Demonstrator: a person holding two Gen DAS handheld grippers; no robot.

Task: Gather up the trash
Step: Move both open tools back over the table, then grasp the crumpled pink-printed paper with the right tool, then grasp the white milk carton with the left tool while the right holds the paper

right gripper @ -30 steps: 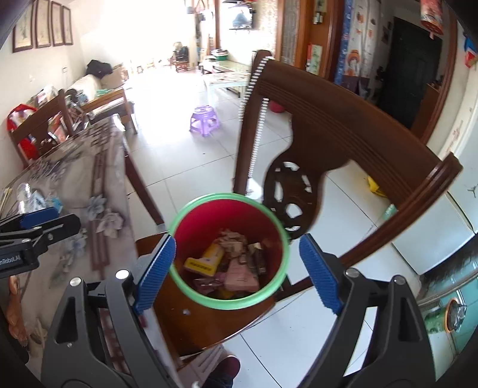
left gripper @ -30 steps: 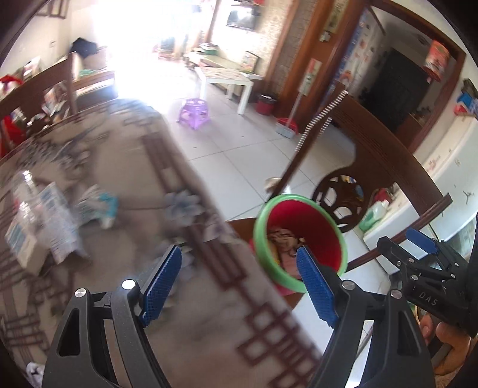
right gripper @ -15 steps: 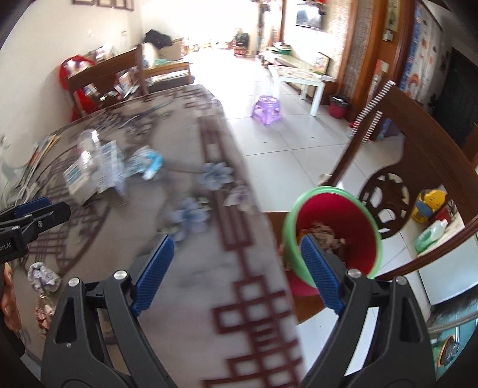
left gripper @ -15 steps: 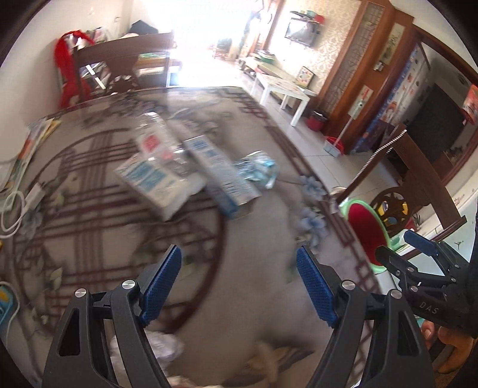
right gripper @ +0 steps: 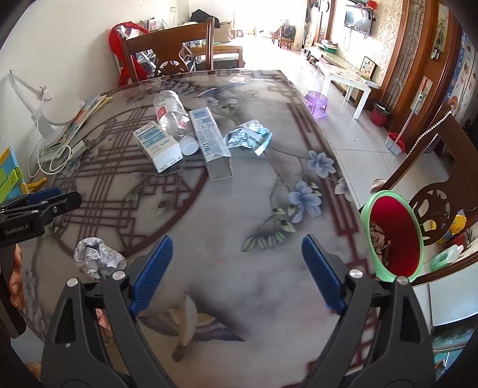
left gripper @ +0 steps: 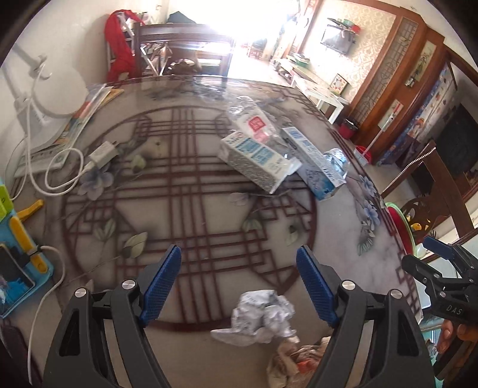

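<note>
lying crumpled, foil-like paper wad [left gripper: 263, 316] on glossy patterned table [left gripper: 209, 209]

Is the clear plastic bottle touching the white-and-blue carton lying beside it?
Touching. In the right wrist view the clear plastic bottle lies against the white-and-blue carton, no gap between them.

This is a home. A wooden chair [right gripper: 167, 47] stands at the top, a TV [right gripper: 357, 15] hangs upper right, and a purple stool [right gripper: 316, 103] sits on the floor.

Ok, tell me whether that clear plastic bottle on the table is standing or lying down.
Lying down. The clear bottle rests on its side between the two cartons, its white cap pointing sideways.
</note>
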